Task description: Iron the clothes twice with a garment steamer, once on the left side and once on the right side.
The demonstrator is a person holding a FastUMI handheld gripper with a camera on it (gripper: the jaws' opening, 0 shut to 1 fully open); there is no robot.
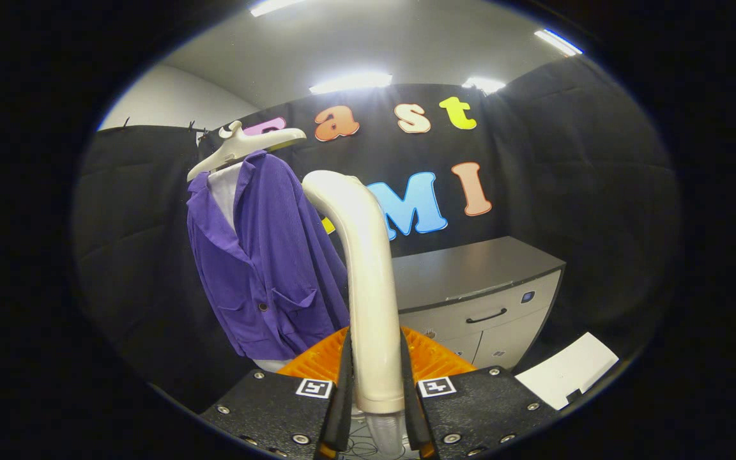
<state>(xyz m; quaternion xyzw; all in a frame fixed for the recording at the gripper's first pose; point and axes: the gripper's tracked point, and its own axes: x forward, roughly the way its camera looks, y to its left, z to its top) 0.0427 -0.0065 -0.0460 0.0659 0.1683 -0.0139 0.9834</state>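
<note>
- The cream steamer handle [368,268] is gripped upright by the tool [375,383], both fingers pressed against its lower shaft.
- A purple jacket [266,268] is hung on a white hanger [240,145], just beside and beyond the handle's curved top.
- A cabinet [476,300] is seen beyond the fingers.

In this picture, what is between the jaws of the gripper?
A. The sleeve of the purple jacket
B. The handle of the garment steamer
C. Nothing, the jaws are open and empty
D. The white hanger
B. The cream handle of the garment steamer stands upright between the jaws of the gripper, both pressing on its sides; the purple jacket hangs beyond it.
</note>
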